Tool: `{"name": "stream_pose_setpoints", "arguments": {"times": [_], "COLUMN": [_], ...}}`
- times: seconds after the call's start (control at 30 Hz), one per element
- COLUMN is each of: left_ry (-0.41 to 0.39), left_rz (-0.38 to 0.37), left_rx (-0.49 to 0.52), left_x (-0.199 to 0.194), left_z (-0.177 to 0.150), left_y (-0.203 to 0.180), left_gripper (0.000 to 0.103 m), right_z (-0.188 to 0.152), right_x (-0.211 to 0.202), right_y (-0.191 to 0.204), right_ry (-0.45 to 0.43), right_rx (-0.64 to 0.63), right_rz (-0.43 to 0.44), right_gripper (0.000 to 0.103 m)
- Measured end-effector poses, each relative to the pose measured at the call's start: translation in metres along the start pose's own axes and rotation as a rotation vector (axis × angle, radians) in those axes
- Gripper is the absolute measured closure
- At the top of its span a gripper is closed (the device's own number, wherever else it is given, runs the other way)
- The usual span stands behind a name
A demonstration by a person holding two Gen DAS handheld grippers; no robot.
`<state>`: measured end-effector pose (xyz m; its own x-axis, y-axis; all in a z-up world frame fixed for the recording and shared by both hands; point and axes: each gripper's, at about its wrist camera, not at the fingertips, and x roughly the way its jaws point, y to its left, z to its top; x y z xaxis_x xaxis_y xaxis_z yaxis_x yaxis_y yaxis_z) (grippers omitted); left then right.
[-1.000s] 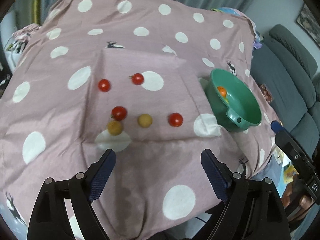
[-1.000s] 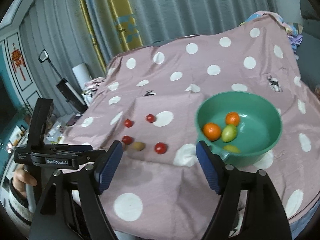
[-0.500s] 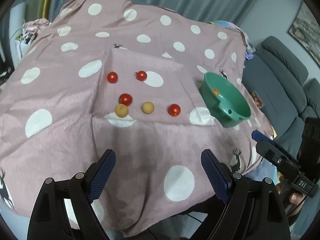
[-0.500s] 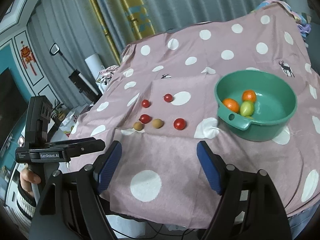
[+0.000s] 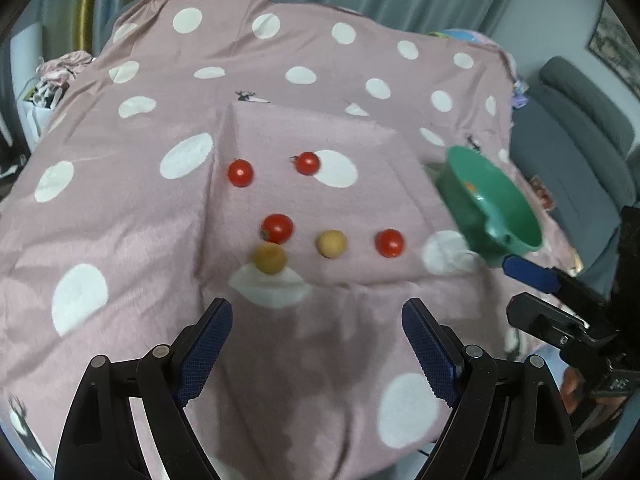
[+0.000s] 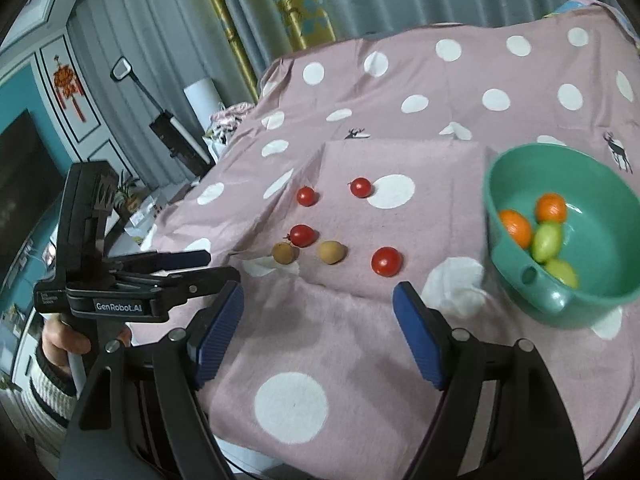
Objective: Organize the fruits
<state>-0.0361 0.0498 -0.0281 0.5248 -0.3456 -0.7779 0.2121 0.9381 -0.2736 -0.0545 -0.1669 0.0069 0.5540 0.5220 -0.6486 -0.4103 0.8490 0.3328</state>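
**Round fruit, soft cloth: the risks we noted**

Both tongs were empty. The left gripper (image 5: pixel 316 322) stood wide, nothing between its blue pads (image 5: pixel 208 336). The right gripper (image 6: pixel 318 312) was also apart and held nothing, a little narrower by our judgement. Both hung above the near edge of the spotted cloth (image 6: pixel 400 80), well short of the fruit.

We counted 6 loose pieces on the raised fold of the cloth: 4 red tomatoes and 2 tan fruits. 1 tomato (image 6: pixel 303 235) lay touching a tan fruit (image 6: pixel 285 253); the other tan fruit (image 6: pixel 331 252) sat apart, and a lone tomato (image 6: pixel 386 261) lay nearest the green bowl (image 6: pixel 520 280). The bowl already held 2 orange and 2 greenish pieces.

Risks as we judged them:
- The touching pair could be nudged together, so 1 rolls off while the other is pinched.
- The cloth looked soft and uneven; a pad pressing down could snag the fabric and tip fruit off the fold.
- Tomatoes are smooth and soft: a hard squeeze could split 1, a loose squeeze could drop it.
- The 2 grippers sat near each other, so both reaching for the middle could clash.
- The bowl sat near the table's right edge; a bump on its handle could shove it over.
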Motion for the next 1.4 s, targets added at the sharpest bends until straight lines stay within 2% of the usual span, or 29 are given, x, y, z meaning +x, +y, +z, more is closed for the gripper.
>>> {"name": "stream_pose_setpoints", "arguments": {"times": [0.23, 0.4, 0.5, 0.67, 0.73, 0.87, 1.1, 1.2, 1.4], "left_ry": [0.062, 0.098, 0.125, 0.16, 0.177, 0.202, 0.204, 0.202, 0.192], "left_rz": [0.045, 0.05, 0.054, 0.048, 0.043, 0.035, 0.033, 0.043, 0.024], "left_rx": [0.014, 0.018, 0.029, 0.041, 0.049, 0.055, 0.096, 0.114, 0.101], "left_x": [0.031, 0.047, 0.055, 0.067, 0.072, 0.081, 0.085, 0.086, 0.085], "left_z": [0.02, 0.026, 0.027, 0.029, 0.029, 0.03, 0.034, 0.035, 0.034], "left_y": [0.008, 0.012, 0.013, 0.016, 0.017, 0.022, 0.023, 0.024, 0.03], "left_gripper": [0.018, 0.019, 0.027, 0.029, 0.038, 0.043, 0.061, 0.073, 0.075], "right_z": [0.016, 0.024, 0.03, 0.037, 0.039, 0.043, 0.044, 0.043, 0.043], "right_x": [0.036, 0.062, 0.073, 0.091, 0.099, 0.116, 0.139, 0.143, 0.155], "right_y": [-0.005, -0.013, -0.017, -0.017, -0.017, -0.014, -0.015, -0.013, -0.006], "right_ry": [0.069, 0.115, 0.131, 0.166, 0.185, 0.22, 0.279, 0.294, 0.337], "right_rx": [-0.042, -0.038, -0.035, -0.049, -0.06, -0.082, -0.081, -0.087, -0.136], "right_rz": [0.008, 0.027, 0.034, 0.045, 0.044, 0.052, 0.055, 0.053, 0.042], "right_gripper": [0.034, 0.037, 0.038, 0.041, 0.043, 0.045, 0.049, 0.052, 0.062]}}
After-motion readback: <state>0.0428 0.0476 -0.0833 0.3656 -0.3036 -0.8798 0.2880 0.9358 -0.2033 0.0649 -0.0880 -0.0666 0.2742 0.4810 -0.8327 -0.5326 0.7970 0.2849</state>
